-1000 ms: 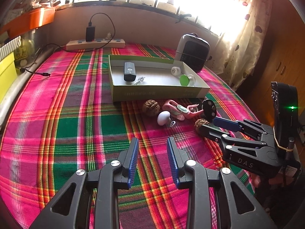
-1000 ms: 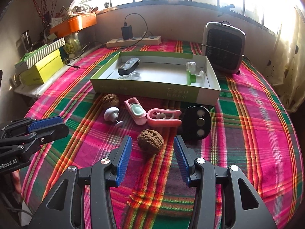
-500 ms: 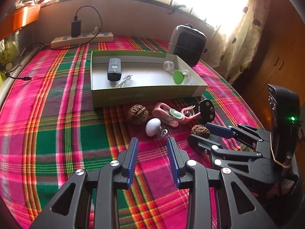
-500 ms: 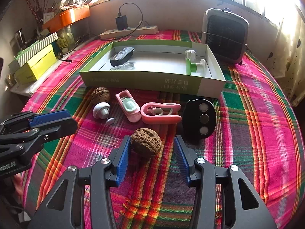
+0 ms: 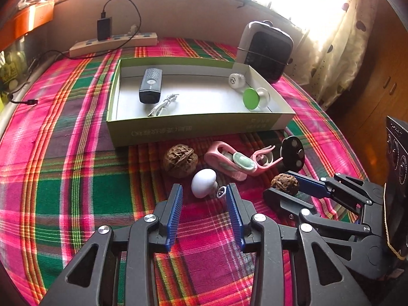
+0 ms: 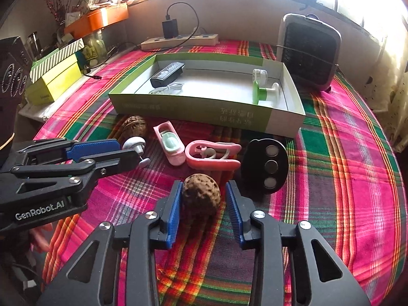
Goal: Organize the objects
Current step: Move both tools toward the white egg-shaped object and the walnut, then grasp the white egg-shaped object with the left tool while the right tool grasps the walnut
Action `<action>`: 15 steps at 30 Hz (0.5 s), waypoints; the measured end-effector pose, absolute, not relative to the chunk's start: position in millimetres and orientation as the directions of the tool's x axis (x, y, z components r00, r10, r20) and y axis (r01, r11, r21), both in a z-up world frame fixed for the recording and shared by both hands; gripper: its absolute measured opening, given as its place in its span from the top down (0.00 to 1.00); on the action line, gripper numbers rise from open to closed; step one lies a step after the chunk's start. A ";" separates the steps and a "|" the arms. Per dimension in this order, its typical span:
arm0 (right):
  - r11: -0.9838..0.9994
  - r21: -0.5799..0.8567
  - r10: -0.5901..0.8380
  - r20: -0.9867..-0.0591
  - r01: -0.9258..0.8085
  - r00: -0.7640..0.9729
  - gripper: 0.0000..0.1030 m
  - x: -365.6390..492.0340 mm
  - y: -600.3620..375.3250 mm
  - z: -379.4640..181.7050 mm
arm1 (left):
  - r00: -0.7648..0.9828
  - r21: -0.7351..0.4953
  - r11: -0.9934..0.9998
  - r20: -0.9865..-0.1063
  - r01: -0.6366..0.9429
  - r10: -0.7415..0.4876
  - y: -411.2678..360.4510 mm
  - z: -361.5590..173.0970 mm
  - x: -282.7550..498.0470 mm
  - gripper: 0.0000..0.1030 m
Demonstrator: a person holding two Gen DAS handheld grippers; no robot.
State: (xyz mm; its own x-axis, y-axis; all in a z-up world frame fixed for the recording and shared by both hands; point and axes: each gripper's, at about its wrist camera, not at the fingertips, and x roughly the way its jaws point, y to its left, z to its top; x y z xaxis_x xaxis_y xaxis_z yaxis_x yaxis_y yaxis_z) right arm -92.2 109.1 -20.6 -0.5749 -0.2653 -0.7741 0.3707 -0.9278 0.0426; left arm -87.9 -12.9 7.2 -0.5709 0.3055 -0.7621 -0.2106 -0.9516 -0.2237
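With a remote, cable and two small gadgets already in the green box (image 6: 283, 125), the right hand-held gripper (image 6: 204, 199) is closing around a walnut (image 6: 201, 196) on the plaid-covered counter (image 6: 344, 178), its pads not yet clearly pressing, while the left hand-held gripper (image 5: 204, 199) is spreading before the white mushroom-shaped knob (image 5: 204, 182), leaving five loose items outside.

The printing on the front wall of the green box (image 6: 193, 109) is too blurred to read. In the left wrist view, the pink clip (image 5: 262, 156) behind the box is partly covered by the pink-and-mint case (image 5: 230, 163). Whether the right gripper (image 6: 204, 199) presses its jaws on the walnut (image 6: 201, 197) cannot be told; a sliver of gap may remain.
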 end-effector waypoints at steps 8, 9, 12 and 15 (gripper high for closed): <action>-0.923 0.048 -0.276 -0.774 0.382 -0.570 0.70 -92.1 113.1 -20.2 | -0.573 -0.234 -0.957 -0.766 -0.174 0.291 -9.9 5.2 -96.7 0.68; -0.922 0.045 -0.275 -0.774 0.384 -0.570 0.70 -91.8 113.0 -20.2 | -0.575 -0.231 -0.958 -0.766 -0.171 0.288 -9.3 5.0 -97.5 0.68; -0.921 0.034 -0.270 -0.775 0.389 -0.571 0.70 -90.6 112.1 -20.2 | -0.578 -0.229 -0.960 -0.767 -0.162 0.280 -8.4 4.9 -98.3 0.67; -0.920 0.033 -0.270 -0.775 0.390 -0.571 0.70 -90.5 112.5 -20.5 | -0.578 -0.244 -0.958 -0.765 -0.148 0.284 -10.2 4.6 -98.9 0.68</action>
State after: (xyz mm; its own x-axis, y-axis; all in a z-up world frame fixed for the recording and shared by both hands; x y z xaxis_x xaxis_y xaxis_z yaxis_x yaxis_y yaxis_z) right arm -90.5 112.5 -20.5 -0.5711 -0.2699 -0.7753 0.3898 -0.9203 0.0333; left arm -98.9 -10.2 4.6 -0.5783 0.2839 -0.7648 -0.1478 -0.9584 -0.2440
